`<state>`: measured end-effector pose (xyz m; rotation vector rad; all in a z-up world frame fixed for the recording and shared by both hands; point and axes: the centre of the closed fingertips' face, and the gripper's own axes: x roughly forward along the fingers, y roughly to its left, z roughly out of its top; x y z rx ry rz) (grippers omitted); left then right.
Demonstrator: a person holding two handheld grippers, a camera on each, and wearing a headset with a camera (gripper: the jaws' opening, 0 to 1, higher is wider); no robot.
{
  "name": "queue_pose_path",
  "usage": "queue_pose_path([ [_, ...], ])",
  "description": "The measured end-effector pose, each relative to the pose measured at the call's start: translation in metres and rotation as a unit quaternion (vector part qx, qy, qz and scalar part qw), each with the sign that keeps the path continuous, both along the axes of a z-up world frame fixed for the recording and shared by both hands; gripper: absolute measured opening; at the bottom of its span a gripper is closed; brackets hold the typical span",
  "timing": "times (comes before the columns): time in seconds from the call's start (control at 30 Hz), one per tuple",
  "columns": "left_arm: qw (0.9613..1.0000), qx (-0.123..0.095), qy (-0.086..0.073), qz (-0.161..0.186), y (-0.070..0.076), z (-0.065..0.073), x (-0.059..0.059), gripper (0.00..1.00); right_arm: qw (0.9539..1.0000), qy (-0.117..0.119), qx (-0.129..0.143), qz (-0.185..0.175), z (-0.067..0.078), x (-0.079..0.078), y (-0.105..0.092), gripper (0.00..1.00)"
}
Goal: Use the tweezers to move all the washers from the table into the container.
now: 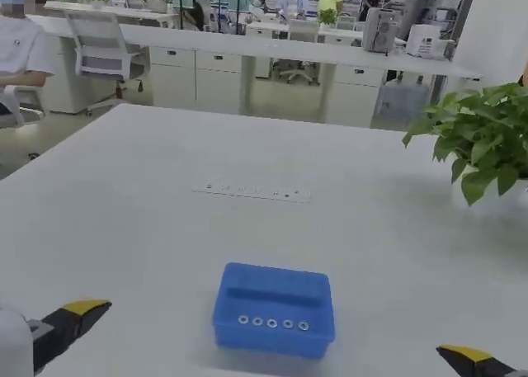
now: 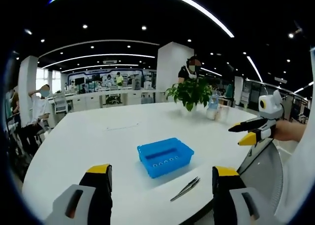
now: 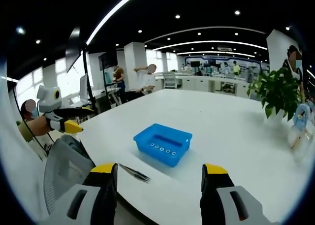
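Left gripper (image 2: 162, 170) and right gripper (image 3: 160, 168) hold their jaws wide apart past the table's (image 1: 165, 228) near edge. Tweezers (image 2: 185, 188) lie beside that edge. Five washers (image 1: 272, 322) line the container's (image 1: 273, 299) near side, with bare tabletop around.

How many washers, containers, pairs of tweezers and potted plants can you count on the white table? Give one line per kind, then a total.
Washers: 5
Blue container: 1
Tweezers: 1 pair
Potted plant: 1
Total: 8
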<state>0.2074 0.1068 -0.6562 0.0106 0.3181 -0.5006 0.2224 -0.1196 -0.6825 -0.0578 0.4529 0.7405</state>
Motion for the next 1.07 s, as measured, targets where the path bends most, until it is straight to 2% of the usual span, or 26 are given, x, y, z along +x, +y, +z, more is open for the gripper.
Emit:
queue_pose_path([
  [0.07, 0.9999, 0.007, -0.012, -0.002, 0.000, 0.002, 0.001, 0.87, 0.9998, -0.007, 0.013, -0.016, 0.004, 0.004, -0.003, 0.75],
  [0.13, 0.9998, 0.014, -0.017, 0.003, 0.000, 0.003, 0.001, 0.91, 0.9991, -0.011, 0.026, -0.030, 0.008, 0.006, -0.006, 0.83],
  [0.23, 0.9996, 0.005, -0.026, 0.006, -0.002, 0.007, 0.003, 0.99, 0.9983, -0.022, 0.038, -0.039, 0.014, 0.008, -0.007, 0.88],
  [0.4, 0.9997, -0.007, -0.019, 0.011, -0.001, 0.007, 0.005, 0.99, 0.9975, -0.028, 0.044, -0.048, 0.016, 0.015, -0.007, 0.97],
  [0.53, 0.9997, -0.004, -0.020, 0.009, -0.001, 0.009, 0.005, 0.99, 0.9971, -0.032, 0.048, -0.049, 0.017, 0.019, -0.002, 0.99],
  [0.6, 0.9998, 0.000, -0.019, 0.010, 0.000, 0.009, 0.006, 0.99, 0.9960, -0.040, 0.050, -0.063, 0.018, 0.024, -0.004, 0.99],
  [0.7, 0.9999, 0.002, -0.014, 0.009, 0.003, 0.007, 0.007, 0.99, 0.9953, -0.028, 0.061, -0.069, 0.014, 0.027, -0.002, 0.99],
  [0.77, 0.9999, 0.004, -0.011, 0.009, 0.005, 0.005, 0.008, 0.99, 0.9947, -0.031, 0.064, -0.074, 0.016, 0.028, -0.002, 0.99],
  [0.9, 0.9999, 0.008, -0.010, 0.008, 0.006, 0.006, 0.010, 0.99, 0.9941, -0.036, 0.064, -0.080, 0.017, 0.029, -0.005, 0.99],
  [1.07, 0.9999, 0.010, -0.011, 0.006, 0.004, 0.007, 0.011, 0.99, 0.9944, -0.022, 0.060, -0.084, 0.009, 0.029, -0.009, 0.99],
])
